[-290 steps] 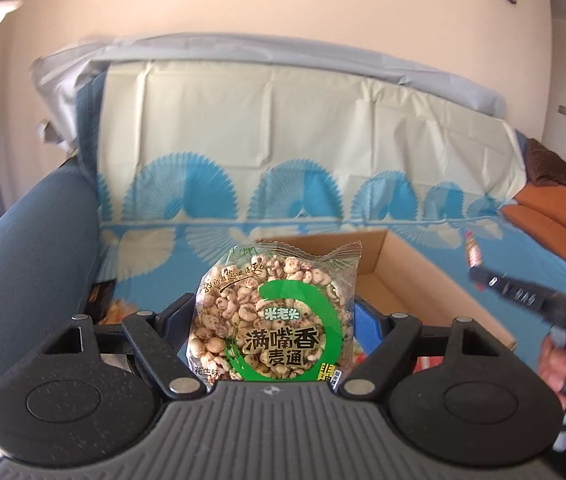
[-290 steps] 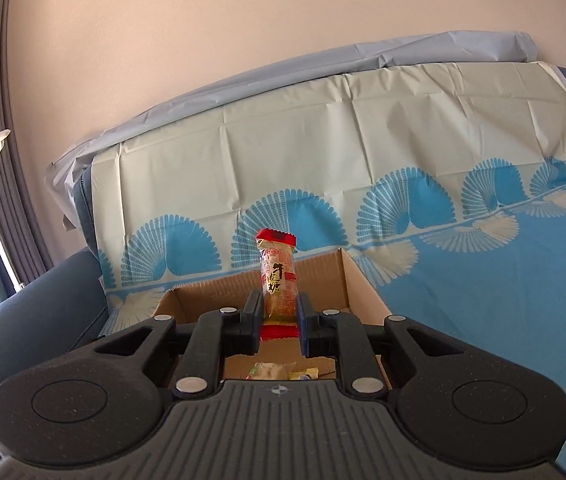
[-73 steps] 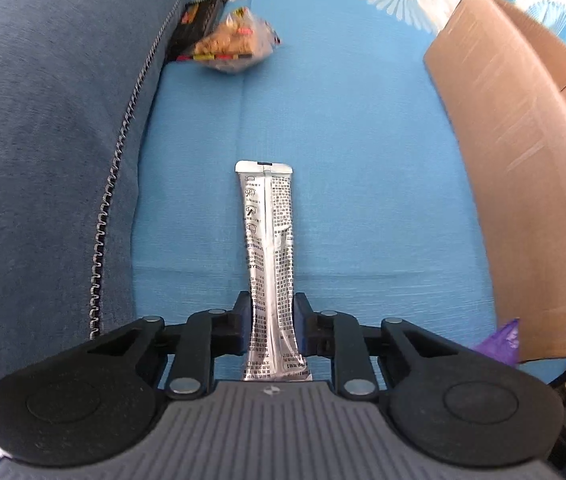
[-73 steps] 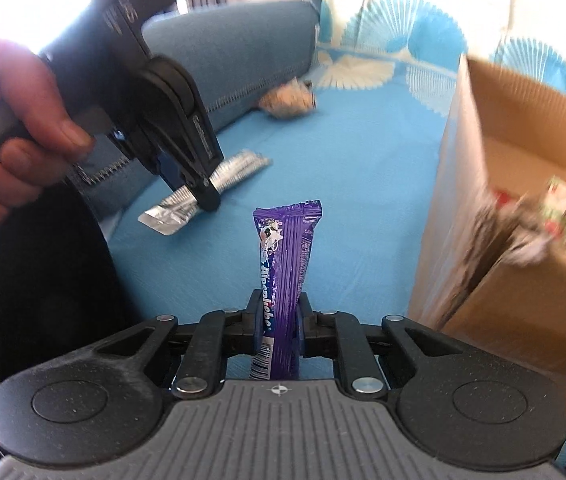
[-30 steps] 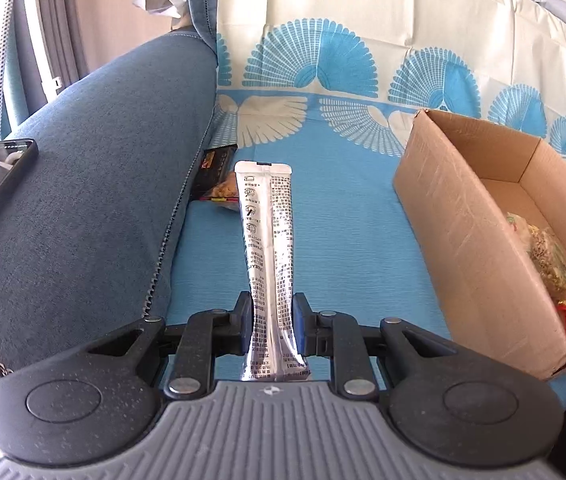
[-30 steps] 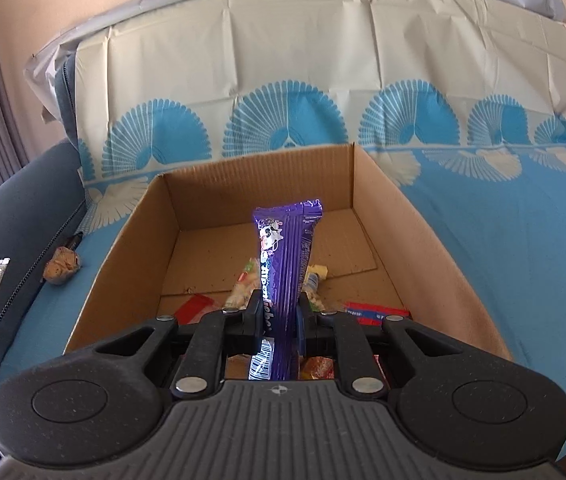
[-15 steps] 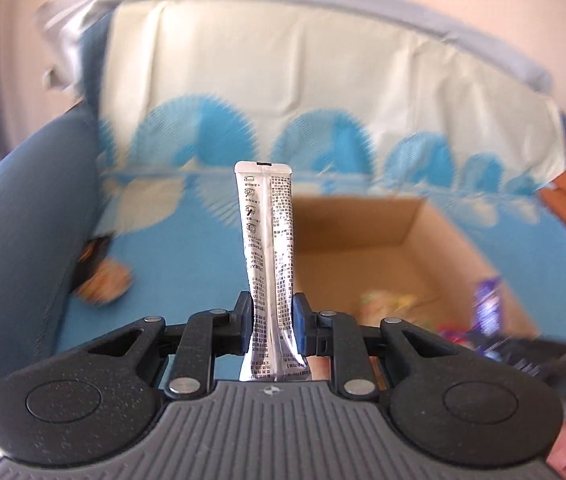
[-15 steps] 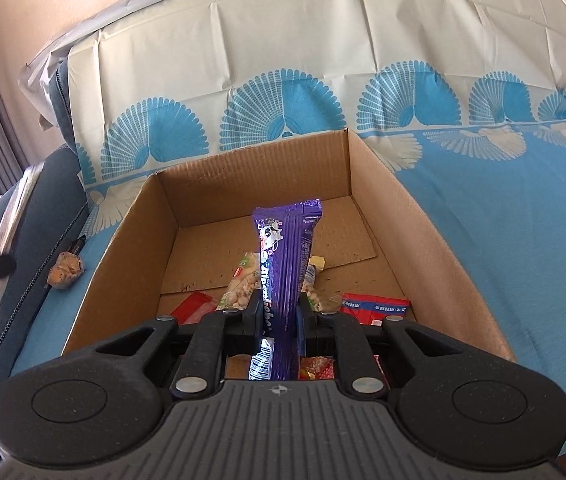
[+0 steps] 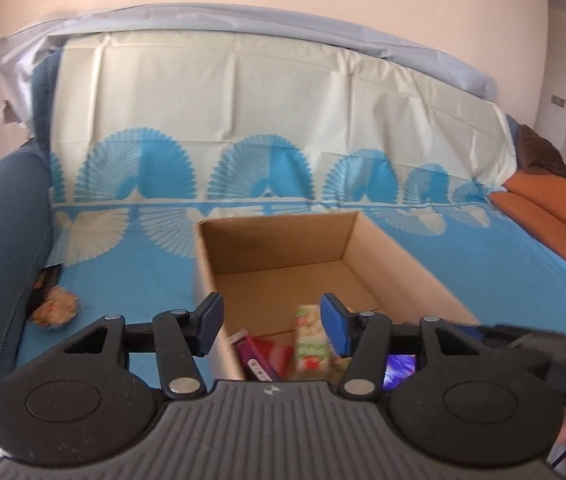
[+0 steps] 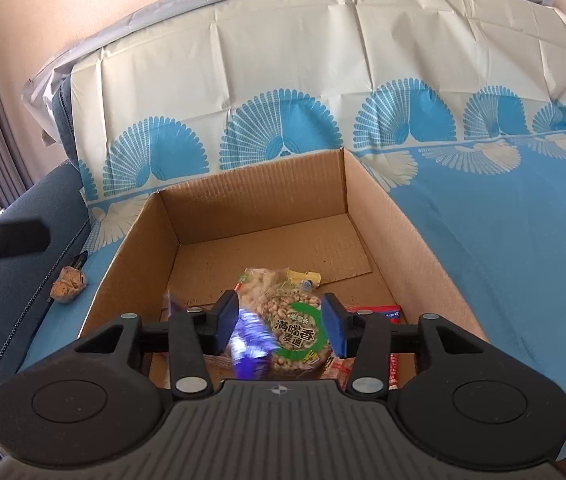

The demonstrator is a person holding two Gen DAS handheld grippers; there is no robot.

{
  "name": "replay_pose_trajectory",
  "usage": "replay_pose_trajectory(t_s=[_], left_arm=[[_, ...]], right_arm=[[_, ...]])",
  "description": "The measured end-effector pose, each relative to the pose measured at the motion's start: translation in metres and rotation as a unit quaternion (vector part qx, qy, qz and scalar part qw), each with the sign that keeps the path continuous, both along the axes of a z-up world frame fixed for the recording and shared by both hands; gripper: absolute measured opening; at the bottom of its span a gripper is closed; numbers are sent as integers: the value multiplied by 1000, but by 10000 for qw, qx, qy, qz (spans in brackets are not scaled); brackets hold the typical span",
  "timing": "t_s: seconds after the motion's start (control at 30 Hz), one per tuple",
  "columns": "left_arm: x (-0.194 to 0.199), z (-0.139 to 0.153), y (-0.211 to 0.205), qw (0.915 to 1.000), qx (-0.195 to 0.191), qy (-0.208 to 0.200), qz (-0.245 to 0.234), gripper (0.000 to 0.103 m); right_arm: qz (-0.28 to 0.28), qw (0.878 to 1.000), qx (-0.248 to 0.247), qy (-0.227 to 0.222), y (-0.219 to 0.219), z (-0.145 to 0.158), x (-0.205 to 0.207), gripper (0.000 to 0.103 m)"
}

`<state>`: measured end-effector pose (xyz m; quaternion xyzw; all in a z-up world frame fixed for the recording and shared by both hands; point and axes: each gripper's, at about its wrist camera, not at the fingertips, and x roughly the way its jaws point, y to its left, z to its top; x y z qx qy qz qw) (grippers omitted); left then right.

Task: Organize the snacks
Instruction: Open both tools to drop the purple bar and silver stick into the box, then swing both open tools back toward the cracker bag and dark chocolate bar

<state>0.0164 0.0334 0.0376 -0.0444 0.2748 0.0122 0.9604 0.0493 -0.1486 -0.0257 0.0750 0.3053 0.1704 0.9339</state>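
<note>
My left gripper (image 9: 271, 316) hangs over the near-left corner of the open cardboard box (image 9: 283, 248). Its jaws are opening and nothing is between them; the silver stick packet is out of sight. My right gripper (image 10: 280, 316) is over the near end of the same box (image 10: 403, 232), its jaws opening too. The purple bar (image 10: 251, 344) is a blur low between them, tilted toward the left pad and no longer pinched. Under it lies the green-labelled puffed grain bag (image 10: 291, 320). A red packet (image 9: 271, 352) and a green-and-white packet (image 9: 311, 340) lie in the box.
A small loose snack (image 9: 55, 306) lies on the blue sofa cover beside the armrest, left of the box; it also shows in the right wrist view as the loose snack (image 10: 69, 280). The left gripper's finger (image 10: 3, 240) pokes in at the left. Orange cushions (image 9: 543, 212) sit far right.
Both grippers have opened. The silver packet has left the left jaws and the purple bar has slipped down out of the right jaws. The left gripper swung from the armrest side to over the box.
</note>
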Motion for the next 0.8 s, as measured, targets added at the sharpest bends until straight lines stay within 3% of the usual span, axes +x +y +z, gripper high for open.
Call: replay_pose_trajectory(t_s=[0.17, 0.27, 0.37, 0.43, 0.5, 0.57, 0.63, 0.8], left_arm=[[-30, -23, 54, 9993, 29, 207, 320, 35], [-39, -31, 84, 9982, 214, 269, 487, 34], [-41, -33, 108, 9959, 678, 95, 599, 34], [-42, -37, 121, 9929, 1000, -85, 639, 34], [-43, -49, 131, 9898, 1228, -166, 701, 34], [-43, -54, 140, 9907, 1093, -122, 802, 34], [-50, -50, 141, 9893, 1060, -434, 902, 34], [-57, -44, 153, 9901, 735, -642, 1010, 37]], right_arm=[[81, 9998, 14, -173, 3, 3, -6, 49], [134, 9993, -127, -324, 10, 5, -11, 49], [196, 9983, -255, -493, 15, 7, -16, 48], [253, 9977, -268, -573, 17, 8, -20, 43], [299, 9971, -213, -662, 17, 10, -23, 25], [320, 9967, -172, -727, 16, 11, -26, 18], [328, 9962, -175, -785, 16, 14, -28, 17], [544, 9967, -329, -505, 29, 19, -22, 17]])
